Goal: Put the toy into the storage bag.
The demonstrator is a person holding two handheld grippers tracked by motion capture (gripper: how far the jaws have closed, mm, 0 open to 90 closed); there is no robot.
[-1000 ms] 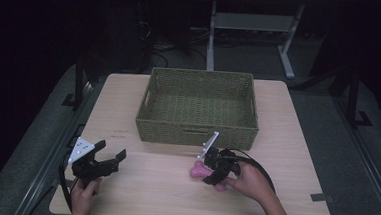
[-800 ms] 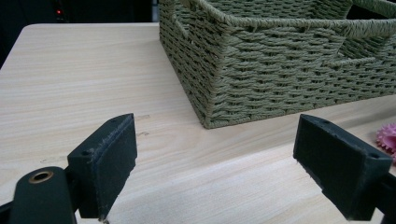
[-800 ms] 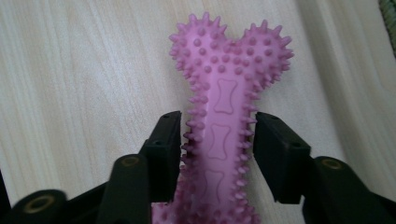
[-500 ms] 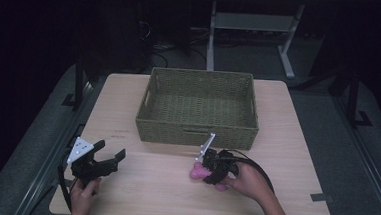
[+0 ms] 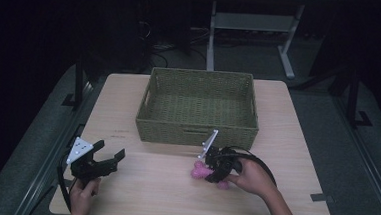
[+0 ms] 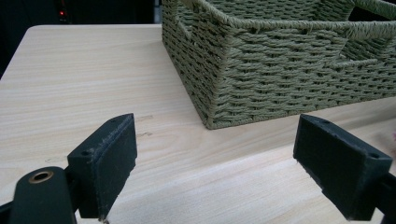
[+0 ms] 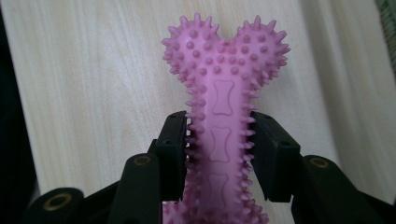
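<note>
Toy: you've got a pink spiky bone-shaped chew toy [image 7: 223, 107] lying on the table near the front edge, right of centre, just near of the basket.
Right gripper: your right gripper [image 7: 219, 149] has its jaws closed in on the toy's shaft, one pad on each side, spikes pressed against both. The knobbly end sticks out past the fingertips.
Right hand: your right hand [image 5: 252, 177] is wrapped around the gripper body, cable looping out behind it.
Basket: green woven basket [image 5: 198, 108] sits mid-table, far of the toy, not touching it.
Left gripper: your left gripper [image 5: 106, 161] is way over at the near left corner, well apart from the toy, jaws spread wide with nothing but bare tabletop between them.
Table: light wood table [image 5: 297, 129], dark floor all round.
</note>
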